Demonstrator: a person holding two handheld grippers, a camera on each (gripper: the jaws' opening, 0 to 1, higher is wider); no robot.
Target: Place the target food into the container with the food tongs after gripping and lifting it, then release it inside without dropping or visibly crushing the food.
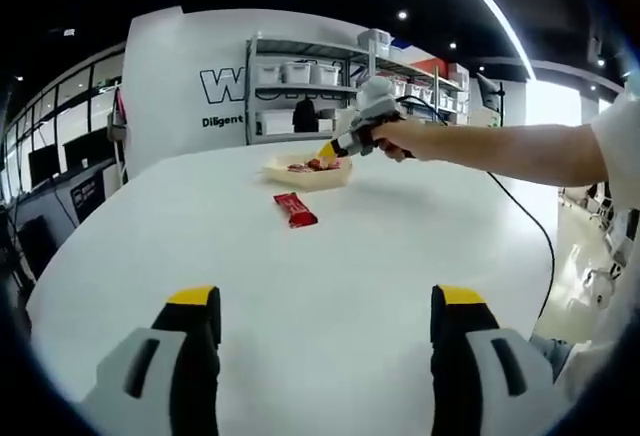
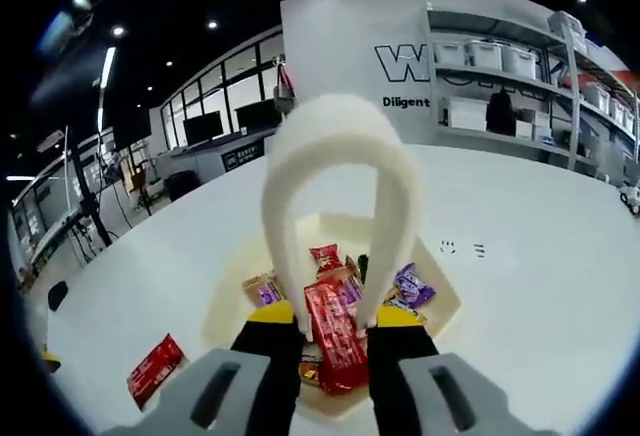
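Between the yellow-tipped jaws of the right gripper (image 2: 334,321), low in the right gripper view, white food tongs (image 2: 335,171) were clamped, their looped end rising toward the top centre of the frame. The tong arms pinched a long red snack bar (image 2: 335,338), which hung just over the cream container (image 2: 440,308). Other wrapped snacks lay inside, among them a purple packet (image 2: 411,284) to the right of the tongs; none of the wrapper print could be read. A second red bar (image 2: 155,368) lay on the white table (image 2: 540,256) at lower left, well apart from the container. On the white wall (image 2: 340,46) beyond, a large "W" and the word "Diligent" could be read.

At the bottom of the left gripper view, the left gripper (image 1: 328,318) stood wide and held nothing.
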